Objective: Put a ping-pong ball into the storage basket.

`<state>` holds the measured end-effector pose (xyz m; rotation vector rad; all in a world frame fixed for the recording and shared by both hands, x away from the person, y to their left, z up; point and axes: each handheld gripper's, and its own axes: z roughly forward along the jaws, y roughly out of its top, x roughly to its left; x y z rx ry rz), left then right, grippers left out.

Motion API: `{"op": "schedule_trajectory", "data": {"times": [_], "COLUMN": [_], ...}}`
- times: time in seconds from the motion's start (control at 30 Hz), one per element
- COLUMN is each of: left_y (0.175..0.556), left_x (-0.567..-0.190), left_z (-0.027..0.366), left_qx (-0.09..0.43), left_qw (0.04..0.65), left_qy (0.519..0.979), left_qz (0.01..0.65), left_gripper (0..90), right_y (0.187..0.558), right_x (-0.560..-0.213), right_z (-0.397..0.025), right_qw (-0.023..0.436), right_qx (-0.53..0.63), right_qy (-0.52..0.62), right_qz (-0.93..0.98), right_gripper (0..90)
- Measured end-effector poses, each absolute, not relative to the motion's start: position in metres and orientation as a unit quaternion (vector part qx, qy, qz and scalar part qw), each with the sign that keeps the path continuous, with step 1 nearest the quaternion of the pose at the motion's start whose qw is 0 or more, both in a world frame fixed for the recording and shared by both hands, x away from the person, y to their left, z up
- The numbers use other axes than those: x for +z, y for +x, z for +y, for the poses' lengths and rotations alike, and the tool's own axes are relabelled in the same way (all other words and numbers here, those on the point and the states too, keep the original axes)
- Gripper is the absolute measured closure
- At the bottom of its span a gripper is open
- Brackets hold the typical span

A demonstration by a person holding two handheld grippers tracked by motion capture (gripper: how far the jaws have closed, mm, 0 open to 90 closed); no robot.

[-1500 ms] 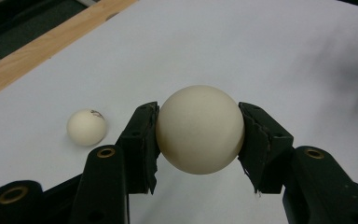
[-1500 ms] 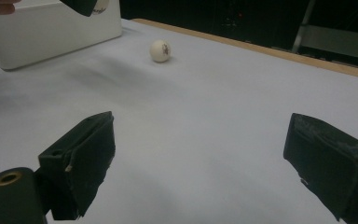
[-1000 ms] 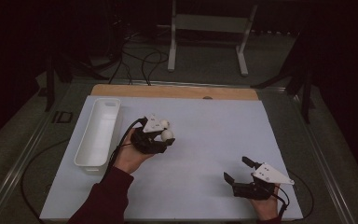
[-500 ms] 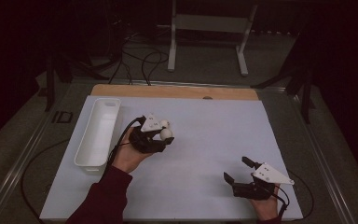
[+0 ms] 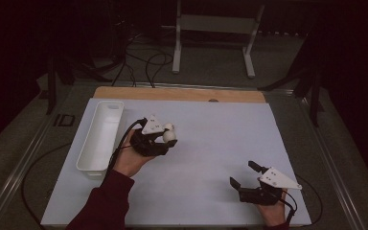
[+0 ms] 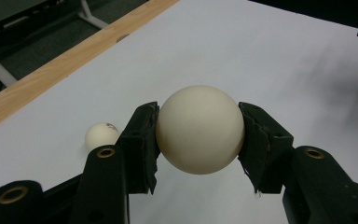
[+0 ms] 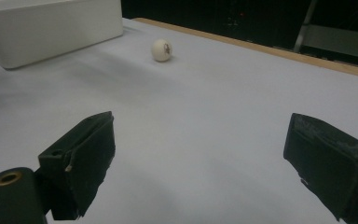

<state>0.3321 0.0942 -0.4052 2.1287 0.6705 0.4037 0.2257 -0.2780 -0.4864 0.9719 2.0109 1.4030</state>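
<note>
My left gripper (image 5: 166, 139) (image 6: 198, 133) is left of the mat's middle, shut on a cream-white ball (image 5: 170, 136) (image 6: 199, 128) that sits squarely between its black pads. A second small white ball (image 6: 101, 135) (image 7: 161, 49) with a dark mark lies on the mat just beyond it; in the high view this loose ball (image 5: 168, 127) almost touches the held one. My right gripper (image 5: 243, 173) (image 7: 198, 154) rests near the front right of the mat, open, with nothing between its jaws.
A long white tray (image 5: 100, 136) (image 7: 51, 28) stands along the left side of the white mat (image 5: 220, 139), close to my left hand. A wooden strip (image 5: 179, 94) edges the far side. Cables and a metal stand (image 5: 215, 24) lie beyond the table.
</note>
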Motion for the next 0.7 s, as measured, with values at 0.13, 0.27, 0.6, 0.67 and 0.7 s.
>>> {"op": "schedule_trajectory", "data": {"times": [0.13, 0.27, 0.6, 0.67, 0.7], "left_y": [0.332, 0.3314, 0.3312, 0.331, 0.331], "left_x": [-0.404, -0.4024, -0.4007, -0.4002, -0.4], "left_z": [0.0956, 0.0971, 0.1003, 0.1008, 0.1013], "left_qx": [0.161, 0.16, 0.157, 0.157, 0.156], "left_qw": [0.427, 0.433, 0.44, 0.44, 0.44], "left_qy": [0.849, 0.846, 0.845, 0.845, 0.845], "left_qz": [0.268, 0.266, 0.26, 0.26, 0.259], "left_gripper": [51.1, 51.1, 51.2, 51.2, 51.1], "right_y": [0.2257, 0.2257, 0.2255, 0.2255, 0.2255], "right_x": [-0.4864, -0.4863, -0.4861, -0.4861, -0.4861], "right_z": [-0.2782, -0.2784, -0.2786, -0.2786, -0.2786], "right_qw": [0.25, 0.25, 0.25, 0.25, 0.25], "right_qx": [0.515, 0.515, 0.514, 0.514, 0.515], "right_qy": [0.357, 0.357, 0.358, 0.357, 0.358], "right_qz": [0.738, 0.738, 0.738, 0.738, 0.738], "right_gripper": [8.6, 8.6, 8.6, 8.6, 8.6]}}
